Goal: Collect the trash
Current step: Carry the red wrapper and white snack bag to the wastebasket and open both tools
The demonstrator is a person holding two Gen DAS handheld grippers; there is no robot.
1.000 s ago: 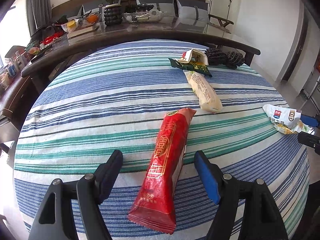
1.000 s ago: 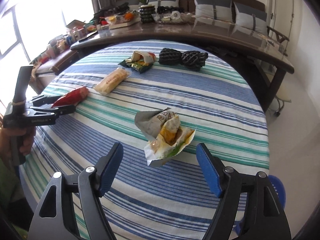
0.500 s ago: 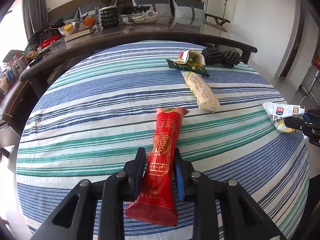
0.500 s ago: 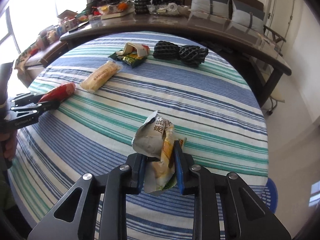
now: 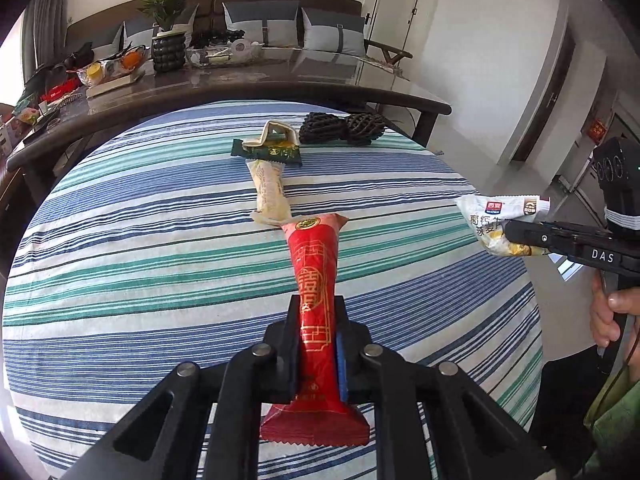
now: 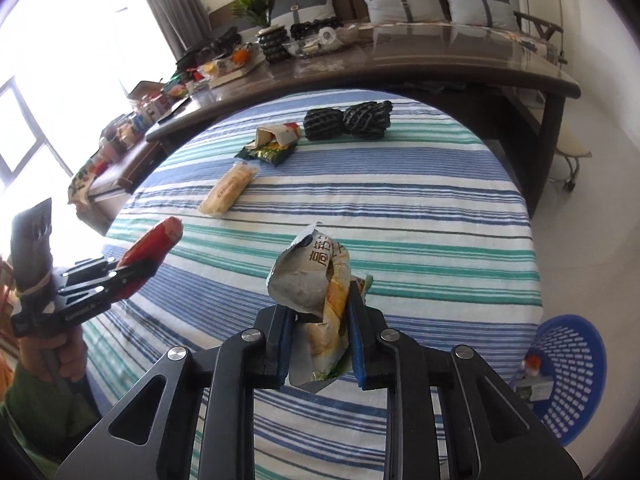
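Right between the left gripper's [image 5: 318,320] fingers sits the red wrapper [image 5: 314,264], pinched around its lower half so the long end sticks out toward 12 o'clock and the crimped tail hangs below the pads. It looks lifted clear of the striped tablecloth [image 5: 120,264]; in the right wrist view you can see it held up in the air at about 9 o'clock.

Over on the other side, the right gripper [image 6: 320,320] has its fingers clamped on a crumpled white wrapper [image 6: 308,276] with yellow print inside, and that one's off the cloth too. From the left camera it shows at 3 o'clock, poking out past the black fingers.

Still lying on the cloth: a pale cream wrapper [image 5: 270,196] just past the tip of the red one toward 12, then a dark green packet [image 5: 276,154] with a beige crumpled wrapper [image 5: 276,134] resting on top of it. Just beside those at about 1 o'clock are two black mesh bundles [image 5: 342,128], touching each other.

A blue basket [image 6: 568,372] sits on the floor at 4 o'clock in the right view, off the table's edge, with some bits inside. Behind the round table there's a dark glossy counter [image 5: 280,80] with a potted plant [image 5: 166,40] and clutter.
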